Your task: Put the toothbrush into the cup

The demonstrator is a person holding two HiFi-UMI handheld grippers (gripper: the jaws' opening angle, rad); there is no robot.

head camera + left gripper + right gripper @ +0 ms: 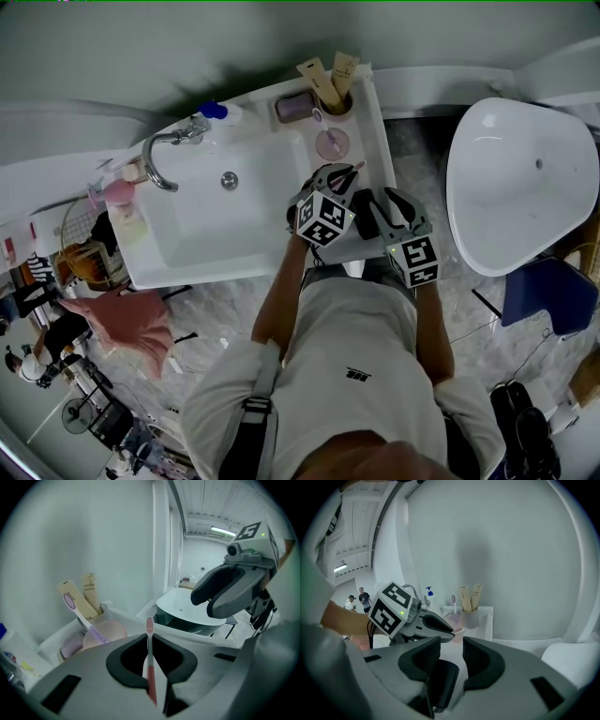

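Note:
My left gripper (149, 640) is shut on a red-handled toothbrush (150, 667), whose pale pink head (149, 623) sticks up past the jaws. In the head view this gripper (349, 174) hangs over the sink's right ledge, just short of the pink cup (332, 143). That cup (107, 633) holds a purple toothbrush (75, 607) and sits ahead and to the left of the jaws. My right gripper (451, 644) stands open beside the left one (437, 626), its jaws apart, with a dark oblong shape low in the gap that I cannot identify.
A clear cup with two tan tubes (335, 86) stands behind the pink cup, next to a purple soap dish (295, 107). The white sink basin (225, 211) with its tap (169, 150) lies to the left. A white bathtub (520, 183) is on the right.

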